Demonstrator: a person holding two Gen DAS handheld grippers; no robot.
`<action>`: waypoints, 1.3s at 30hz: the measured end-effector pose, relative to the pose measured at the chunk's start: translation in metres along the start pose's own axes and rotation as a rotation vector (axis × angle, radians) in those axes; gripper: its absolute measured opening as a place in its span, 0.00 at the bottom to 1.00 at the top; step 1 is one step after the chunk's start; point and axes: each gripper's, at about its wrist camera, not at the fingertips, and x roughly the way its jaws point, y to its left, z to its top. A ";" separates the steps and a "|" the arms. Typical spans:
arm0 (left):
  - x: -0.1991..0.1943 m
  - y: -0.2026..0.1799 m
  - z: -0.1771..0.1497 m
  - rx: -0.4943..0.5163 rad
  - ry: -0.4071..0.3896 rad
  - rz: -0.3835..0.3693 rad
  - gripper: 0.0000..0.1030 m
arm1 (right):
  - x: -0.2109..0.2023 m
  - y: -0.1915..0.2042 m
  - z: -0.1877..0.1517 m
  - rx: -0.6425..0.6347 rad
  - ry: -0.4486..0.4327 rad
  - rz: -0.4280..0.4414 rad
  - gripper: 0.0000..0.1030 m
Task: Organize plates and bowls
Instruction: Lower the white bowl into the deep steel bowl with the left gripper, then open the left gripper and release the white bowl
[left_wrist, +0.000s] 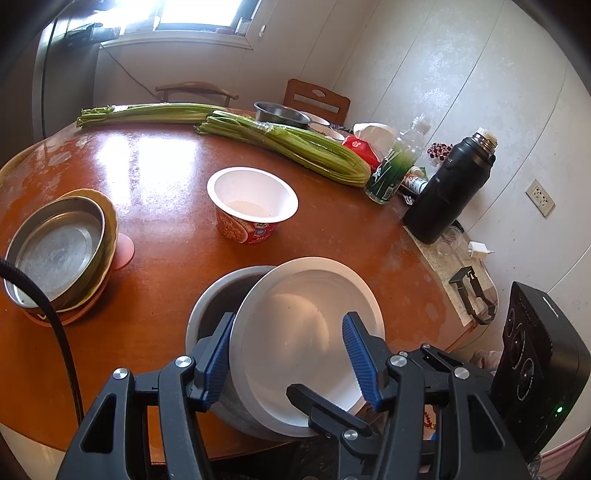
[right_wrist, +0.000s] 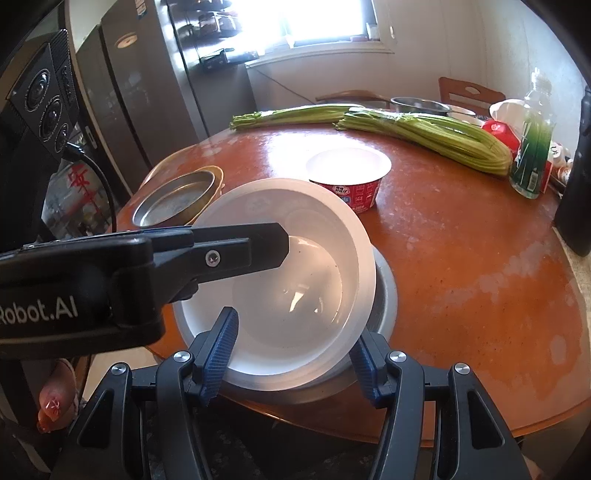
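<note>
I hold the white bowl (left_wrist: 306, 332) tilted over a grey metal bowl (left_wrist: 218, 295) at the near edge of the round wooden table (left_wrist: 166, 240). The white bowl leans into the grey one, its lower side resting inside the grey rim.

My left gripper (left_wrist: 288, 354) straddles the white bowl's near wall: one blue pad (left_wrist: 218, 350) lies outside it, between the two bowls, and the other sits inside the white bowl. I cannot tell whether those pads press on the wall.

My right gripper (right_wrist: 291, 354) has its blue pads on either side of the white bowl (right_wrist: 295, 280), pinching its near edge; this gripper's black finger also shows in the left view, low against the bowl's rim. The left gripper's finger crosses the right view over the bowl's far rim.

On the left of the table a shallow metal pan (left_wrist: 55, 254) sits in a yellowish dish (left_wrist: 109, 229). A red instant-noodle cup (left_wrist: 253, 206) stands mid-table, with celery stalks (left_wrist: 288, 144) behind it and a black flask (left_wrist: 450, 188) at the right.
</note>
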 end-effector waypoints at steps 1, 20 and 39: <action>0.000 0.000 0.000 0.000 0.001 0.001 0.55 | 0.000 0.000 -0.001 0.001 0.000 0.002 0.59; 0.021 0.011 -0.001 -0.032 0.038 0.019 0.55 | 0.012 -0.005 0.001 0.014 0.017 0.000 0.59; 0.031 0.023 -0.001 -0.050 0.052 0.015 0.55 | 0.021 0.003 0.003 -0.063 -0.015 -0.125 0.59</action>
